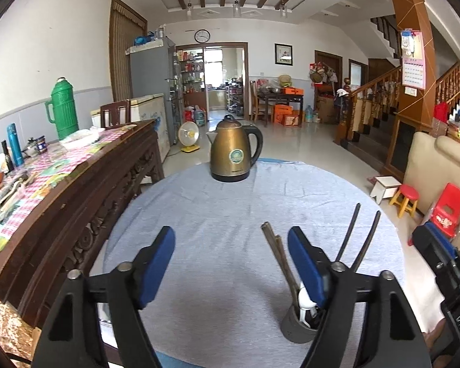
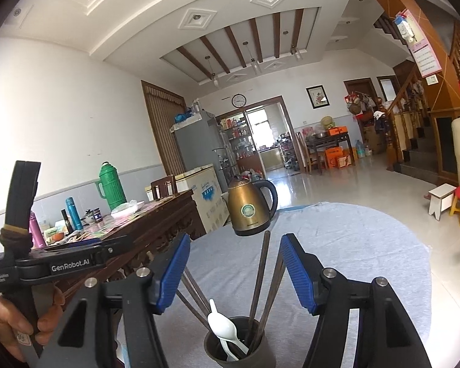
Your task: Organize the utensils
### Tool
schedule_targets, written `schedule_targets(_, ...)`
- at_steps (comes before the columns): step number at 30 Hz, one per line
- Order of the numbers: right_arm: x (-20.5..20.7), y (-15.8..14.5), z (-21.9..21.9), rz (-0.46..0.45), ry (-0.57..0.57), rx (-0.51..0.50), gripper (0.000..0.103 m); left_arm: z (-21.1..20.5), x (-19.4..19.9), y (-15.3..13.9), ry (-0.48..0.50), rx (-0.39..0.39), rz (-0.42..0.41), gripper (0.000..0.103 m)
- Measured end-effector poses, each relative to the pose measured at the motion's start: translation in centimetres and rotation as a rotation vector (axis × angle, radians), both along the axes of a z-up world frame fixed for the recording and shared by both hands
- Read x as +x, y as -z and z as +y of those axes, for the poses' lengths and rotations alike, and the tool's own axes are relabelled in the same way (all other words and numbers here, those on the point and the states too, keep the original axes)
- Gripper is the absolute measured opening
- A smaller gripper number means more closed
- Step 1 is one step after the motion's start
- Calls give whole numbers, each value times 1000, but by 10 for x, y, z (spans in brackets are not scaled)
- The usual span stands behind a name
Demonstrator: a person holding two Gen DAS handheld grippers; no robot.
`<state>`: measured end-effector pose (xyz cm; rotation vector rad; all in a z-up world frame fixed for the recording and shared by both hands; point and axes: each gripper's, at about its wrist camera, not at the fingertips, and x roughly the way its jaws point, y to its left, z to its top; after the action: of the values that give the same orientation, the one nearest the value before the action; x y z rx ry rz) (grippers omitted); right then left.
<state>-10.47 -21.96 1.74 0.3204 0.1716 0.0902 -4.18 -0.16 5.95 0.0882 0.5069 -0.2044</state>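
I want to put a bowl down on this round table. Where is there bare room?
The grey cloth lies bare from the kettle at the far edge to the near side, and out to its left edge. It is crowded near right, around the utensil cup with chopsticks and spoon.

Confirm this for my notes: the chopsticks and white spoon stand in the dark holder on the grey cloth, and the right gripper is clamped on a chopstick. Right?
Not quite. In the right wrist view the right gripper is open, its pads clear of the chopsticks. The chopsticks and white spoon do stand in the dark holder on the grey cloth.
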Motion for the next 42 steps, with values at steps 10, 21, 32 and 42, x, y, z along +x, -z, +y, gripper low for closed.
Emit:
schedule_targets(10,-13,-13,2,16,35,-24,66,2,-14,-4,-83,86,-18,94)
schedule_targets(21,-37,-22,-10,114,100,-42,79,-1,-58,-15,-109,173,-102,100)
schedule_targets(32,-58,-26,-11,209,104,-73,85,-3,-92,-22,-94,184,-122,100)
schedule_targets(42,-63,-26,8,246,71,-147,98,6,-99,-15,-104,175,-89,100)
